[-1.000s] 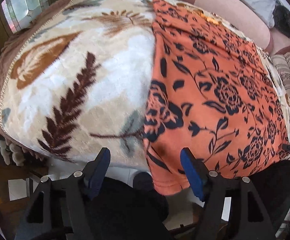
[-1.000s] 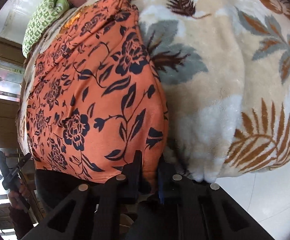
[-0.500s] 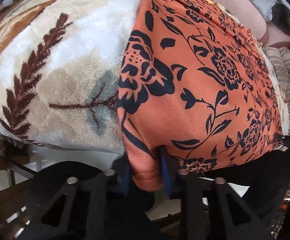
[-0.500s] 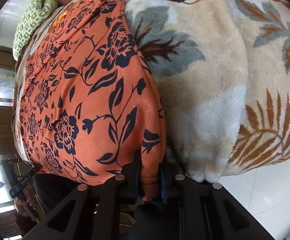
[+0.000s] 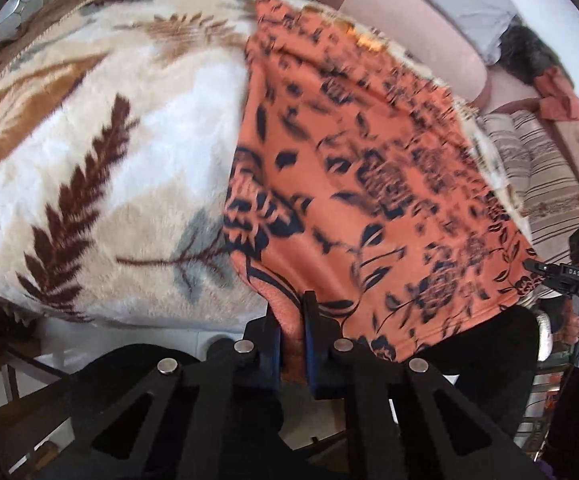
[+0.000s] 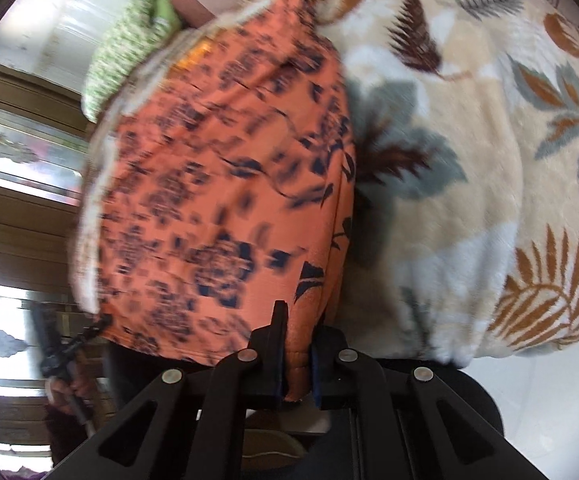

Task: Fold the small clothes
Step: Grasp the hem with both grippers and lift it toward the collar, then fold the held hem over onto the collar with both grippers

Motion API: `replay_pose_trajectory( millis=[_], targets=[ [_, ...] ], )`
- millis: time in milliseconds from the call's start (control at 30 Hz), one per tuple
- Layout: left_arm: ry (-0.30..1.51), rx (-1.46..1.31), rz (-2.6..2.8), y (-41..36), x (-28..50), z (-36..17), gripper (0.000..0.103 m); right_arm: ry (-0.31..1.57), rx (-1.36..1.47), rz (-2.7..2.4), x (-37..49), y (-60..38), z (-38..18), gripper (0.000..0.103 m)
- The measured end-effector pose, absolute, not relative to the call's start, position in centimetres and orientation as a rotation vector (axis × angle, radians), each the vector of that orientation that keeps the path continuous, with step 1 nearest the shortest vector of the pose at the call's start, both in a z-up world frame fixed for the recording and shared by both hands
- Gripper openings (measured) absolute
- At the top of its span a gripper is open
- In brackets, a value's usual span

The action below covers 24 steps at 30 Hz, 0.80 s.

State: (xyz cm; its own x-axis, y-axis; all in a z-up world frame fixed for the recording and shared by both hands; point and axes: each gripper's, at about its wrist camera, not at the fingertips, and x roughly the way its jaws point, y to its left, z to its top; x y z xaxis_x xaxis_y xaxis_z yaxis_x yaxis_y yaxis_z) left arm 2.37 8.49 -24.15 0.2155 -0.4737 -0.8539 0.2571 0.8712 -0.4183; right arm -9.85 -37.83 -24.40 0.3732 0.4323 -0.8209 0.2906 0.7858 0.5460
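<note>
An orange garment with a dark floral print (image 5: 369,184) lies spread on a plush leaf-patterned blanket (image 5: 89,168). My left gripper (image 5: 291,320) is shut on the garment's near left corner at the blanket's front edge. My right gripper (image 6: 297,344) is shut on the garment's near right corner (image 6: 305,320). The garment (image 6: 225,200) is blurred by motion in both views. The right gripper also shows in the left wrist view (image 5: 569,276) at the garment's other corner.
The blanket (image 6: 469,160) covers a raised surface that drops off at the front edge. A green patterned cloth (image 6: 129,48) and a pink cushion (image 5: 409,28) lie at the far end. A striped fabric (image 5: 545,184) lies to the right. White floor (image 6: 549,392) is below.
My left gripper closed on the garment's left corner a second ago and still holds it. Both grippers now lift and pull the near edge, and the garment blurs with the motion.
</note>
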Motion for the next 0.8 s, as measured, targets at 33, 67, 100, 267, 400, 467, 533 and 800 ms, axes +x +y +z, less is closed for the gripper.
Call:
replay_pose_trajectory(
  millis=[33,67,100,267,400,467,533,800],
  targets=[
    [1.24,-0.209,-0.518,8.7,2.4,-23.4,0.009,1.191,0.717,0.122,-9.8,-37.8,-23.6,0.01],
    [1.225,-0.219,-0.525,9.0,2.5,-22.6,0.009,1.172,0.728,0.141,-9.8,-37.7,-22.9,0.01],
    [1.216,-0.225,-0.531,9.1,2.5,-22.3,0.009,1.155,0.742,0.159,-9.7,-37.6,-22.3,0.01],
    [1.163,-0.229,-0.554,8.5,2.5,-20.1,0.009,1.098,0.767,0.215,-9.3,-37.2,-20.5,0.01],
    [1.145,-0.204,-0.569,7.1,2.2,-19.2,0.009,1.104,0.786,0.222,-9.1,-37.0,-21.0,0.01],
    [1.138,-0.205,-0.58,6.9,2.3,-18.5,0.009,1.099,0.792,0.227,-9.2,-37.3,-21.0,0.01],
    [1.13,-0.21,-0.587,6.5,2.6,-17.8,0.009,1.083,0.81,0.241,-9.3,-37.7,-20.8,0.01],
    [1.09,-0.268,-0.611,6.3,6.0,-15.1,0.009,1.006,0.835,0.285,-8.0,-39.2,-18.5,0.01]
  ],
)
